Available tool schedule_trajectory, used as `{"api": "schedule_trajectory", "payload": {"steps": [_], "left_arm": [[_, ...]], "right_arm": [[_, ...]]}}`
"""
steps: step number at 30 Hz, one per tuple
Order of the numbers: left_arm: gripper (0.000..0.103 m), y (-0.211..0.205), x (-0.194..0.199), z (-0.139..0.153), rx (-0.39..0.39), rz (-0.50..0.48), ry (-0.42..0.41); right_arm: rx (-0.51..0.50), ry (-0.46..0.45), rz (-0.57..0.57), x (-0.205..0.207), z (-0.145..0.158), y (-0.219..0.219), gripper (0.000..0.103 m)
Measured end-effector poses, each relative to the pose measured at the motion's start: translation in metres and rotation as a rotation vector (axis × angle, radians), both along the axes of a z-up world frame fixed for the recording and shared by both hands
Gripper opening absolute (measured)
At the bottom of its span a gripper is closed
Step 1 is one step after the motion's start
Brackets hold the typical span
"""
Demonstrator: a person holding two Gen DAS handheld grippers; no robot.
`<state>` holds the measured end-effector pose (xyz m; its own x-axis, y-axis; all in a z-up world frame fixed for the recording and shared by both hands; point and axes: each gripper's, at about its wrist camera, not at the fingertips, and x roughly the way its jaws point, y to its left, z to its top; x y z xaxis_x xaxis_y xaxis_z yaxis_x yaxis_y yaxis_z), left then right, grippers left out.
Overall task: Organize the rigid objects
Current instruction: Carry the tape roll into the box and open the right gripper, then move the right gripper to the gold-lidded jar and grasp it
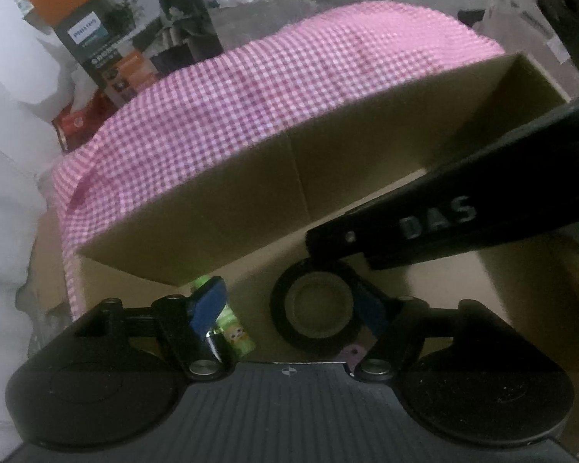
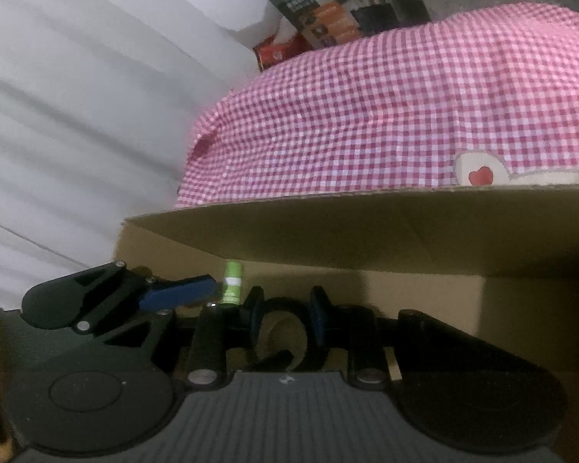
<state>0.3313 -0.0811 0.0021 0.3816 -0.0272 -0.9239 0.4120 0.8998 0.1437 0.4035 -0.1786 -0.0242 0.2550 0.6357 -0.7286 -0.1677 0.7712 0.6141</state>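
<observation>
Both grippers reach into an open cardboard box (image 1: 227, 200). On its floor lies a black tape roll (image 1: 315, 308) with a brown core and a small green bottle (image 1: 235, 332) with a cartoon label. My left gripper (image 1: 289, 308) is open, its blue fingertips (image 1: 208, 301) spread wide: the bottle lies by the left finger and the roll between the fingers. My right gripper (image 2: 285, 318) is shut on the tape roll (image 2: 289, 337), its pads pinching the ring's wall. The right gripper's black body (image 1: 463, 216) crosses the left wrist view. The green bottle (image 2: 232, 283) stands behind the left gripper's finger (image 2: 177, 293).
A pink gingham cloth (image 1: 251, 108) covers the surface behind the box (image 2: 366, 231). A printed appliance carton (image 1: 135, 34) and a red packet (image 1: 77, 119) stand beyond it. White sheeting (image 2: 77, 115) rises on the left. A small purple piece (image 1: 351, 355) lies on the box floor.
</observation>
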Motion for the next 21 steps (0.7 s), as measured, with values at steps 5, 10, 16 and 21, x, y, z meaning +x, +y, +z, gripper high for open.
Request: {"api": "schedule_trajectory", "payload": {"steps": [5, 10, 16, 21], "left_arm": [[0.081, 0.005, -0.026, 0.035, -0.060, -0.002, -0.072], [0.088, 0.009, -0.072, 0.075, -0.116, -0.030, -0.181], [0.097, 0.015, -0.140, 0.099, -0.142, -0.080, -0.275], [0.100, 0.025, -0.190, 0.093, -0.237, -0.072, -0.291]], "right_arm": [[0.043, -0.075, -0.030, -0.026, 0.035, -0.019, 0.028], [0.090, -0.194, -0.058, -0.077, 0.080, -0.047, 0.028], [0.122, -0.317, -0.088, -0.168, 0.121, -0.089, 0.055], [0.142, -0.387, -0.120, -0.247, 0.128, -0.117, 0.066]]}}
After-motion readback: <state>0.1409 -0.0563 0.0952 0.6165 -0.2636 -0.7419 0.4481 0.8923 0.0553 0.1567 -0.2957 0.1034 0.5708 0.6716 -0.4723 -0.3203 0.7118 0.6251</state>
